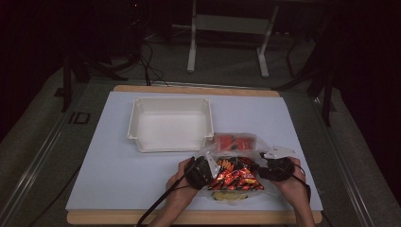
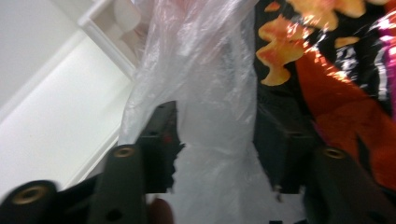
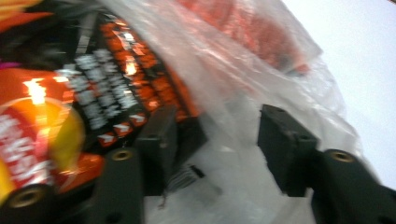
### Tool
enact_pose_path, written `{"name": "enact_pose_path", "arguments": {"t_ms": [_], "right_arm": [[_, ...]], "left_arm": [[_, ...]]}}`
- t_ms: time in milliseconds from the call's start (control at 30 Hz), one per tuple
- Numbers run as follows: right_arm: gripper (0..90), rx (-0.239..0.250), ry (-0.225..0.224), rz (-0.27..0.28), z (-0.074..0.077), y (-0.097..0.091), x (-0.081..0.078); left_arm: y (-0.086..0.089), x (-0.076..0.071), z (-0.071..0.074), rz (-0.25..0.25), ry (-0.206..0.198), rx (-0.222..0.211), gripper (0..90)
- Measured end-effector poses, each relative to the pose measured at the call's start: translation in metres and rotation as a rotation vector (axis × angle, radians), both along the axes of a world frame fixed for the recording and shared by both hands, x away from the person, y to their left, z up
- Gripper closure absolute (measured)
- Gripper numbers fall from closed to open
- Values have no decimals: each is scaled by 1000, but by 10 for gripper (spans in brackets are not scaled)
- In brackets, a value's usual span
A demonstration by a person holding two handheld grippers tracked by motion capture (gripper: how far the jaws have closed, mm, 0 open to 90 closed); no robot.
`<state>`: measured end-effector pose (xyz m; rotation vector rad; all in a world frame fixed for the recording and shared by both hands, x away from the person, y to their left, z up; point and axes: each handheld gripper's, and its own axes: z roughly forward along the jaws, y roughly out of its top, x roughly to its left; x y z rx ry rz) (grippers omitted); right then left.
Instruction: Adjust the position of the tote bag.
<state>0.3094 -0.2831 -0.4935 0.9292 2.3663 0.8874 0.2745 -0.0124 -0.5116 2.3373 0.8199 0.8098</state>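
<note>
A clear plastic bag lies at the table's near right and holds a shiny red and black snack packet, with a red pack at its far end. My left gripper is at the bag's left side and my right gripper at its right side. In the left gripper view the jaws stand apart with bunched clear film between them and the snack packet just to their right. In the right gripper view the jaws also stand apart around the film, beside the packet.
A white rectangular tray sits left of the bag toward the far side of the white table top. Something yellow shows under the bag's near edge. A metal frame stands on the floor beyond the table.
</note>
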Motion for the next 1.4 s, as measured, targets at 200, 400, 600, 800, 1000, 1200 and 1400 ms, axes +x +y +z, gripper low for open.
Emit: {"name": "enact_pose_path", "arguments": {"t_ms": [200,400,600,800,1000,1200,1400], "right_arm": [[867,12,-6,-95,6,-13,11],[899,36,0,-145,14,-24,20],[894,19,-2,-158,10,-24,31],[881,42,20,-202,-2,-31,42],[861,29,44,-224,-9,-32,47],[763,28,63,-191,-8,-30,45],[648,89,8,-118,7,-29,26]], "left_arm": [[14,3,10,-24,-18,-51,865],[39,14,21,-99,18,-209,892],[46,23,15,-65,8,-195,870],[46,28,6,-27,7,-160,827],[47,32,0,-9,25,-164,777],[48,23,6,-47,28,-205,618],[51,8,22,-88,-3,-247,532]]}}
